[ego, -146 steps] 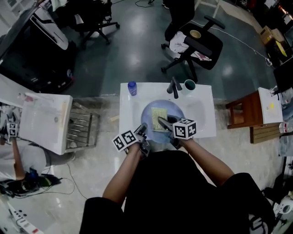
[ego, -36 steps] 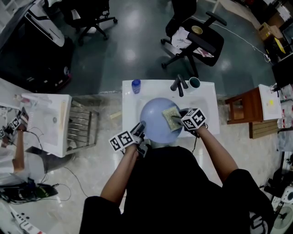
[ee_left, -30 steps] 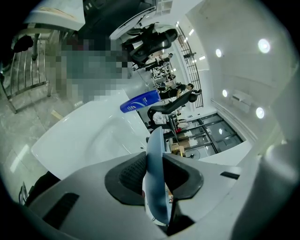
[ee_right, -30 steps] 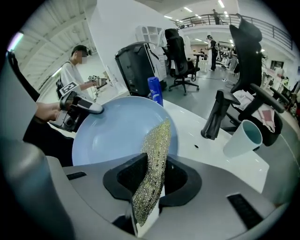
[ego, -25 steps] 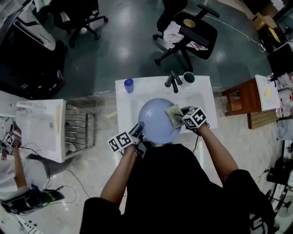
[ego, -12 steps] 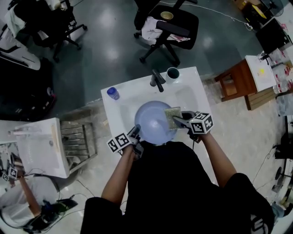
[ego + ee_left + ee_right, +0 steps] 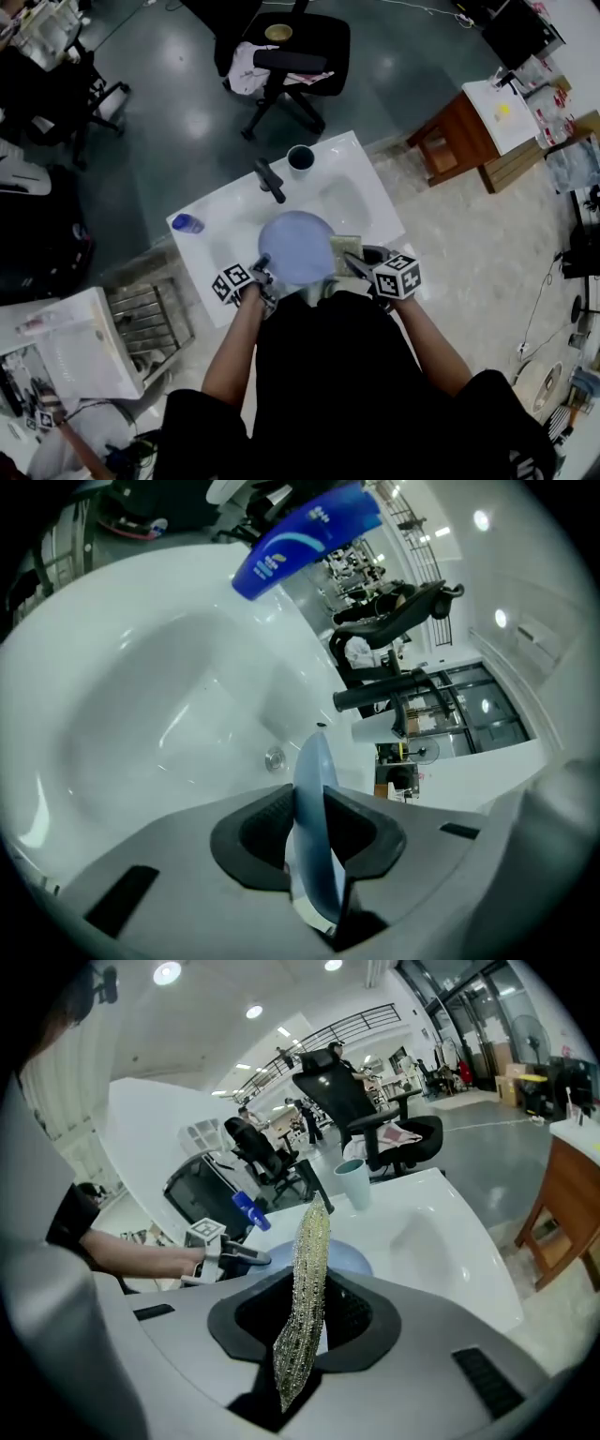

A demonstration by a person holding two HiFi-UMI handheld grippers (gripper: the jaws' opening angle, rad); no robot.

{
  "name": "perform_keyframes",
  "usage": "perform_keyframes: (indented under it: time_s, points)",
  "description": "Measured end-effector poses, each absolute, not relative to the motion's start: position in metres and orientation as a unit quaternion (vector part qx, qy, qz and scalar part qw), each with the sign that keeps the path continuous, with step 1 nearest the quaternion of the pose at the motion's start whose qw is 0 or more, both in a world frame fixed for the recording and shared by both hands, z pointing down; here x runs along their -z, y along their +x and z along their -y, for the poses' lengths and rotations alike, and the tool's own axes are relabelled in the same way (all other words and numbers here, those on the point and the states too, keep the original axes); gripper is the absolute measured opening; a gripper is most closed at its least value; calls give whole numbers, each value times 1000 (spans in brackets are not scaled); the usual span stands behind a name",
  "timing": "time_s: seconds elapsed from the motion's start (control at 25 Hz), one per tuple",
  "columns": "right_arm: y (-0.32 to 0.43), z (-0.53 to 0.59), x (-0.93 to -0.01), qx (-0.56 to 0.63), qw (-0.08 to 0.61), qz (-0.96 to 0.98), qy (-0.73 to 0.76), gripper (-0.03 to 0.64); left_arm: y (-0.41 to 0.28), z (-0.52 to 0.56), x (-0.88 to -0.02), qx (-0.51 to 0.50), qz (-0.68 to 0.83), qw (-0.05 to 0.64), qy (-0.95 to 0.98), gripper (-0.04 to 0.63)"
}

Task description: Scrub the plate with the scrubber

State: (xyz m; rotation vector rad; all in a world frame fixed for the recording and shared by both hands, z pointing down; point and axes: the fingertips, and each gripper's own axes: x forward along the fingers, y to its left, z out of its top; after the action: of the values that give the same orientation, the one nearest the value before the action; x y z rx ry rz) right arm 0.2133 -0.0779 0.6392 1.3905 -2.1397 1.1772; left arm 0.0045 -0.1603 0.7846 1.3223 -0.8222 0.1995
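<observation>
**Plate gripped over the basin, scrubber at its right edge**

Plate point(image 7: 292, 246), pale blue and round, is hanging over the white sink point(image 7: 367, 190), in front of the black faucet point(image 7: 269, 180). The left gripper point(image 7: 262, 266) is pinching its near-left rim; in the left gripper view the plate point(image 7: 310, 841) is showing edge-on between the dark pads, and the jaws, narrowly set, have just been opening a touch while pressing on it. The right gripper point(image 7: 349, 265) is clamping a yellow-green scrubber point(image 7: 344, 251) by one edge, its jaws narrow on the thin pad point(image 7: 302, 1321). The scrubber is sitting just beside the plate's right rim; whether it is touching is unclear. Both bare forearms are reaching forward from the dark-clothed torso, elbows out, with both grippers slanting down toward the basin. A cup point(image 7: 300, 157) is standing beside the faucet, and a blue bottle point(image 7: 187, 223) is standing at the sink's left corner.
</observation>
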Motion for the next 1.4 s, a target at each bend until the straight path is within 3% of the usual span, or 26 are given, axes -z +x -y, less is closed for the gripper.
perform_keyframes:
  time_s: [0.2,0.68,1.0,1.4]
  points:
    - [225,57,-630,-393,166,757,494,69,19,163,-813,-101,374,730,564,78]
    - [257,13,-636,-421,159,756,475,67,21,161,-853,-167,417,697,559,91]
    - [247,-3,-642,-421,132,797,412,67,28,136,-816,-161,408,660,610,170]
    - [249,-30,-668,-438,87,802,397,66,34,52,-720,-105,453,541,701,143]
